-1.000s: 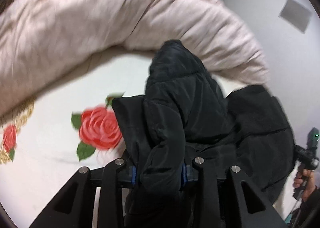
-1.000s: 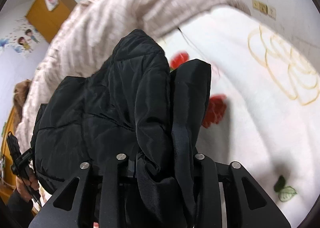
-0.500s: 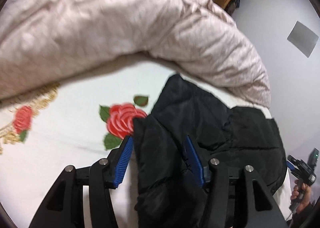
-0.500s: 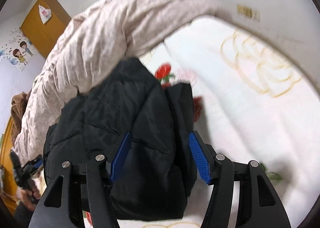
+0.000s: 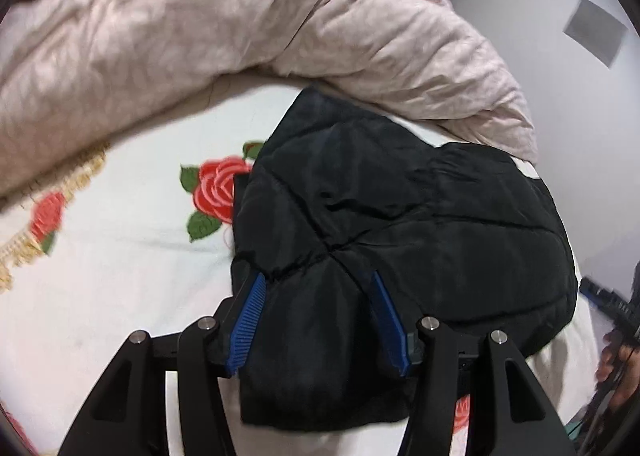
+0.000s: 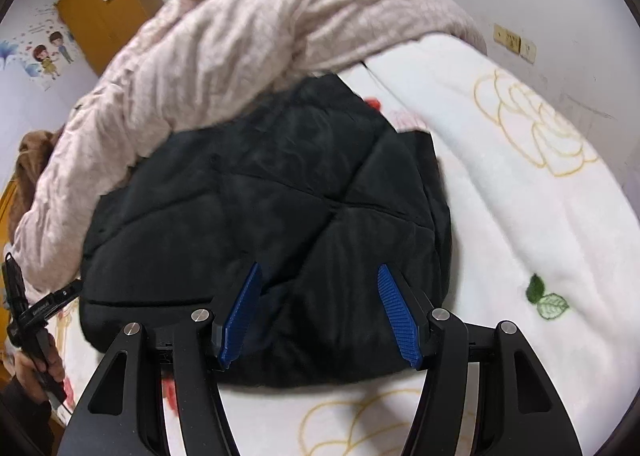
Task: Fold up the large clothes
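Note:
A black quilted puffer jacket [image 5: 400,224] lies folded in a thick bundle on a white bed sheet with red roses [image 5: 100,296]. My left gripper [image 5: 318,280] is open, its blue pads [image 5: 248,320] spread on either side of the jacket's near edge, not pinching it. In the right wrist view the same jacket [image 6: 260,208] lies flat on the white blanket [image 6: 540,236]. My right gripper [image 6: 318,276] is open too, blue pads [image 6: 400,320] wide apart over the jacket's near edge.
A crumpled pale pink duvet [image 5: 200,24] is heaped along the far side of the bed, touching the jacket's far edge. A white wall [image 5: 580,96] bounds the right side. A wooden wardrobe [image 6: 104,4] stands at the far left.
Both grippers were shut on bunched jacket fabric held up; they opened and let it go. The jacket now lies flat on the bed and both grippers have drawn back a little.

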A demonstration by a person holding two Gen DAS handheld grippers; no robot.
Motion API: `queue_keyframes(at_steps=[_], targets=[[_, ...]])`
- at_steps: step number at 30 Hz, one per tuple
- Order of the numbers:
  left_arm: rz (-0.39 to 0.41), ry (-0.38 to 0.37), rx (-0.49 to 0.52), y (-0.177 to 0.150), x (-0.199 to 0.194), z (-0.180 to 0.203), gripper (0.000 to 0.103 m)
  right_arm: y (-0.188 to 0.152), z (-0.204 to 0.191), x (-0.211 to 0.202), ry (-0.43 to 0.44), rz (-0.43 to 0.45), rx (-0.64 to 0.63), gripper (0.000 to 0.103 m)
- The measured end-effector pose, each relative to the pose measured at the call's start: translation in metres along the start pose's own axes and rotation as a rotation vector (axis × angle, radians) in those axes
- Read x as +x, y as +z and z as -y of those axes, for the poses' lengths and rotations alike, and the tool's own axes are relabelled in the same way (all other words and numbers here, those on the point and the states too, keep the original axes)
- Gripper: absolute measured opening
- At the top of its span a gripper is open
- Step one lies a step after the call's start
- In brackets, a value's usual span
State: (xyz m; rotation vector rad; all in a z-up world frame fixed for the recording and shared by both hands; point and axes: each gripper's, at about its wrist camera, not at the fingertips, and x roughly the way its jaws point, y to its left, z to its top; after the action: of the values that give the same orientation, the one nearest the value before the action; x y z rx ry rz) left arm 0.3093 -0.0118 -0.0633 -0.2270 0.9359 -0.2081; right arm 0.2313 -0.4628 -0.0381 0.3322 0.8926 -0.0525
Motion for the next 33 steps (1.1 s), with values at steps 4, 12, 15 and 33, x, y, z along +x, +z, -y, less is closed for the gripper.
queue_keyframes(at_steps=[4, 12, 15, 33], targets=[[0.042, 0.027, 0.062, -0.015, -0.042, 0.019, 0.057, -0.014, -0.025, -0.041, -0.019, 0.065, -0.047, 0.061], [0.099, 0.021, 0.144, -0.073, -0.125, 0.059, 0.066, -0.077, -0.077, -0.110, -0.042, 0.132, -0.094, 0.061], [0.105, 0.009, 0.158, -0.097, -0.154, 0.071, 0.073, -0.104, -0.093, -0.129, -0.045, 0.127, -0.113, 0.061], [0.099, 0.063, 0.159, -0.198, -0.240, 0.092, 0.078, -0.209, -0.149, -0.206, -0.065, 0.128, -0.236, 0.066]])
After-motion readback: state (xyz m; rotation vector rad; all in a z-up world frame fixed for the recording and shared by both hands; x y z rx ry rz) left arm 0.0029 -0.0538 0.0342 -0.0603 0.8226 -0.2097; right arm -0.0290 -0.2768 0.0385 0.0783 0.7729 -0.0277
